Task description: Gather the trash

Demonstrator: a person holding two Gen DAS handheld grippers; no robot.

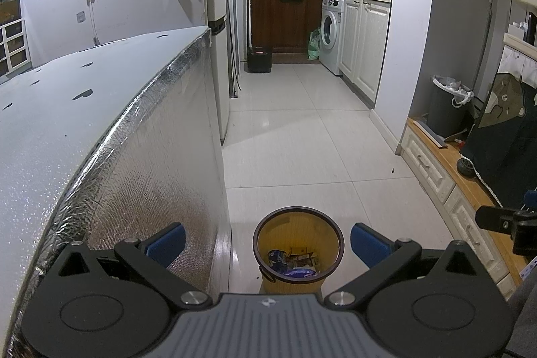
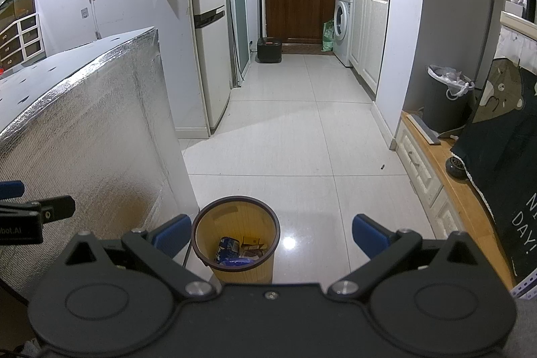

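A small yellow waste bin with a dark rim stands on the white tiled floor beside the foil-covered table. It holds wrappers and a blue packet. My left gripper hangs open above it with nothing between its blue pads. In the right wrist view the same bin sits low and left of centre, with trash inside. My right gripper is open and empty too, with its left pad over the bin's rim. Each gripper's tip shows at the edge of the other's view.
A foil-wrapped table fills the left side. A fridge stands behind it. A low wooden bench with white drawers runs along the right, bearing a grey lined bin and a dark cloth cover. Tiled floor leads to a washing machine.
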